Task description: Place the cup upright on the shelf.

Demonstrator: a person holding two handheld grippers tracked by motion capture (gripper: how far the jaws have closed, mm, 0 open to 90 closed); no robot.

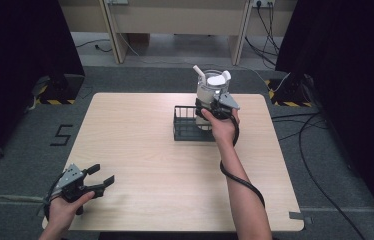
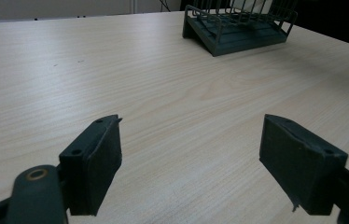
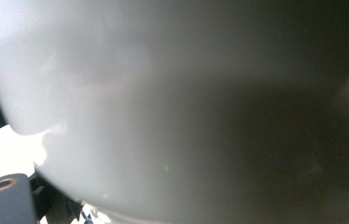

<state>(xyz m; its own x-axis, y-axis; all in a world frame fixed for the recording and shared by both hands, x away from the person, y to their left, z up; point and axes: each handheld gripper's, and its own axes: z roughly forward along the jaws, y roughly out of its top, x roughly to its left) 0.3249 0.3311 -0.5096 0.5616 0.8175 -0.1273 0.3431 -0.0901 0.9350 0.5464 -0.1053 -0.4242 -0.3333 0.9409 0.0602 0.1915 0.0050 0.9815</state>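
**White jug held over the wire rack**

Jug point(image 1: 210, 90), white with a glassy upper part and a pale lid, sits in the upper middle of the high view, raised just above a dark wire rack point(image 1: 185, 127) that stands on the far half of the wooden table point(image 1: 140, 150). The right gripper point(image 1: 216, 107) is up against the jug's lower body, right of the frame's centre, with the person's forearm running down to the bottom edge and a black cable looping beside it. Its jaws are pressed onto the jug, closed on it and partly apart. In the right gripper view the jug's pale, blurred wall point(image 3: 163, 107) spreads across nearly the whole frame, very close to the lens, with a bit of dark jaw at the lower left corner.

The left gripper point(image 1: 102, 176) rests at the lower left of the high view, near the table's front corner, well apart from the rack. Its jaws stand wide open with nothing between them. In the left gripper view bare wood lies between the two black pads point(image 2: 95, 163), and the rack point(image 2: 238, 28) shows at the upper right.
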